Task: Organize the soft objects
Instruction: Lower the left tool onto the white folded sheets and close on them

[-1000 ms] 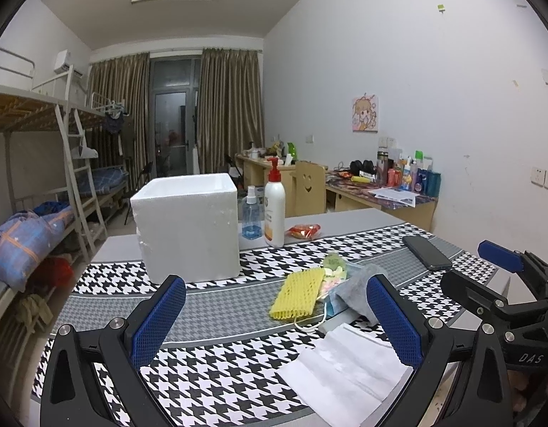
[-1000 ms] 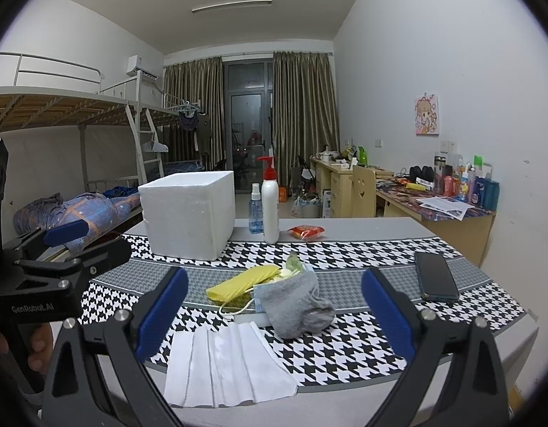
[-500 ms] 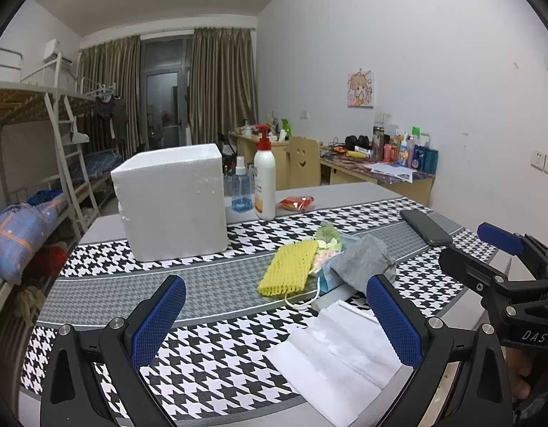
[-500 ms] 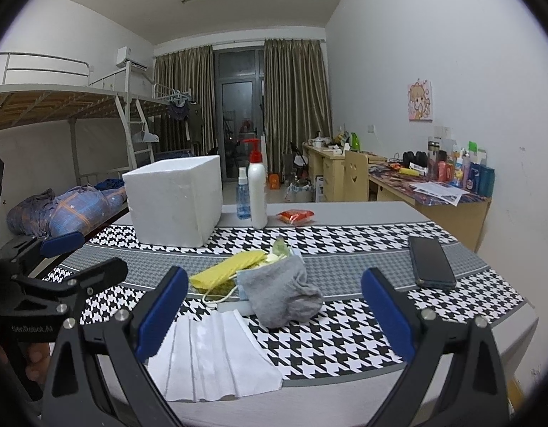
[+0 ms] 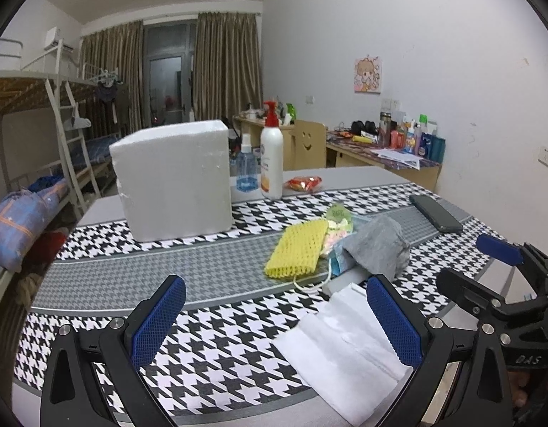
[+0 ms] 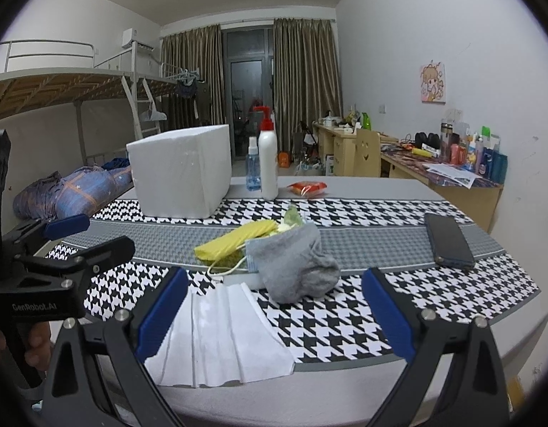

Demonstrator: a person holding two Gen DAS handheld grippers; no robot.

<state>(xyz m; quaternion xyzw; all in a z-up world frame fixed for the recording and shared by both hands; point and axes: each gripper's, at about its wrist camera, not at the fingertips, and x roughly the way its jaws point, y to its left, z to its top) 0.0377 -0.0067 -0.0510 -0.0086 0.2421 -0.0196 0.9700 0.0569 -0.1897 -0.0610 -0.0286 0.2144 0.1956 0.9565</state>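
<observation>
A pile of soft things lies mid-table: a yellow foam net (image 5: pixel 298 249) (image 6: pixel 234 240), a grey sock (image 5: pixel 378 247) (image 6: pixel 295 267), a blue face mask (image 5: pixel 339 261) under the sock, and a white tissue (image 5: pixel 345 348) (image 6: pixel 220 338) near the front edge. A white foam box (image 5: pixel 174 181) (image 6: pixel 181 174) stands at the back left. My left gripper (image 5: pixel 275 320) is open and empty above the front of the table, left of the tissue. My right gripper (image 6: pixel 274 315) is open and empty, over the tissue and in front of the sock.
A pump bottle (image 5: pixel 272 156), a small spray bottle (image 5: pixel 245 170) and a red snack packet (image 5: pixel 304 183) stand behind the pile. A black phone (image 5: pixel 435 213) (image 6: pixel 448 240) lies at the right. The table has a houndstooth cloth (image 5: pixel 209 338). Bunk bed left, desks right.
Both grippers have moved forward and down toward the table; the pile and the tissue look closer and larger. Both stay open and empty.
</observation>
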